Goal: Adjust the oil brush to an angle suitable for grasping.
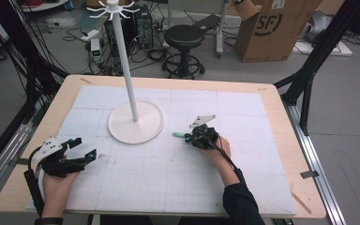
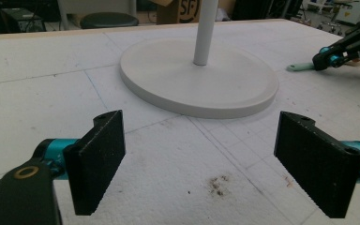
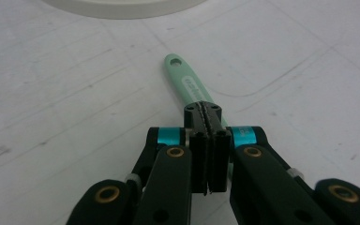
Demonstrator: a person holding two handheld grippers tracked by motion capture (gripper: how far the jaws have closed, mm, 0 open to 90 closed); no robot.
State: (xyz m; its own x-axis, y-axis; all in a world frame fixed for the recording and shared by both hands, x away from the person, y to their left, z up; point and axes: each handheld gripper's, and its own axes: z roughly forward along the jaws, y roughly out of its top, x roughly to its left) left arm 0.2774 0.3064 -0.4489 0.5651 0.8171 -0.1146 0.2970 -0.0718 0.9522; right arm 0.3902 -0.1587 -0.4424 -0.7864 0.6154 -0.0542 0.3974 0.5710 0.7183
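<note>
A mint-green flat handle [image 3: 187, 82] with a hole at its end lies on the white foam mat [image 1: 168, 168], pointing at the stand's round base [image 1: 136, 126]. My right gripper [image 3: 203, 110] is shut, pads pressed together, right over the near end of the handle, which runs under the jaw tips; whether it is pinched I cannot tell. In the high view the right gripper [image 1: 187, 137] sits right of the base with the handle [image 1: 178, 135] sticking out leftward. My left gripper [image 2: 201, 159] rests open at the mat's left front [image 1: 86, 149], nothing between its pads.
A white stand with a tall pole [image 1: 126, 70] and hooks on top rises from the base [image 2: 197, 84] at mid-table. Beyond the wooden table edge [image 1: 281, 108] stand a black stool [image 1: 183, 37], a cardboard box [image 1: 274, 28] and cables.
</note>
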